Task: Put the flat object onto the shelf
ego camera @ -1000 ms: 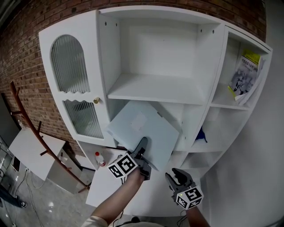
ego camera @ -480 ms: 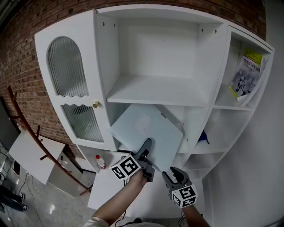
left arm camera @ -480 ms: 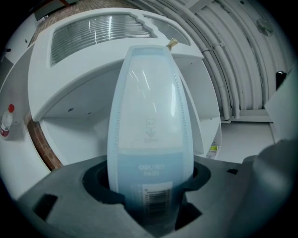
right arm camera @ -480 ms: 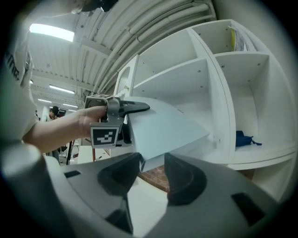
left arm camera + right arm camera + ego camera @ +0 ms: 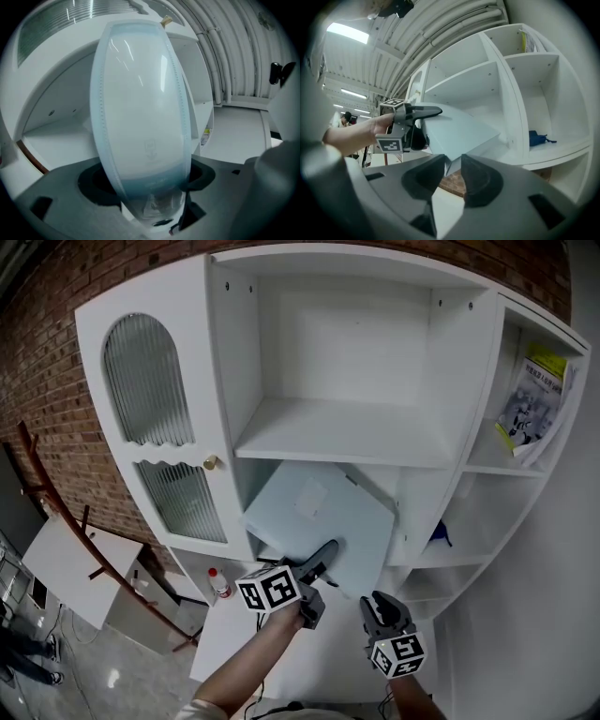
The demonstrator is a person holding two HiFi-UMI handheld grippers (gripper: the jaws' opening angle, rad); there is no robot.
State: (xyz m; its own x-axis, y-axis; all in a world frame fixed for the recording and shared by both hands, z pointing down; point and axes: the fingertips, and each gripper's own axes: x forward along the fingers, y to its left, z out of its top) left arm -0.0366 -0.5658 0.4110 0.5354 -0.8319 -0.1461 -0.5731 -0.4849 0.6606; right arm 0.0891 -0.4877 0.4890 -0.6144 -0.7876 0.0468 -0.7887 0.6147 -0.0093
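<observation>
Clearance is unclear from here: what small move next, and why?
Probably level the flat object and raise it to the shelf board: it hangs tilted below that board, held in the left gripper, whose jaws have just been opening.

My two handheld grippers, low in the head view

Left gripper (image 5: 326, 551), lower centre: dark grey curved jaws behind a white cube (image 5: 269, 589) printed with black square markers. Right gripper (image 5: 374, 604), lower right: the same grey moulded body and marker cube.

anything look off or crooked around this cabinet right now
The pale blue flat square panel hangs askew in front of the white cabinet, tilted, one corner tucked under the middle shelf, not lying flat on any shelf yet.
</observation>
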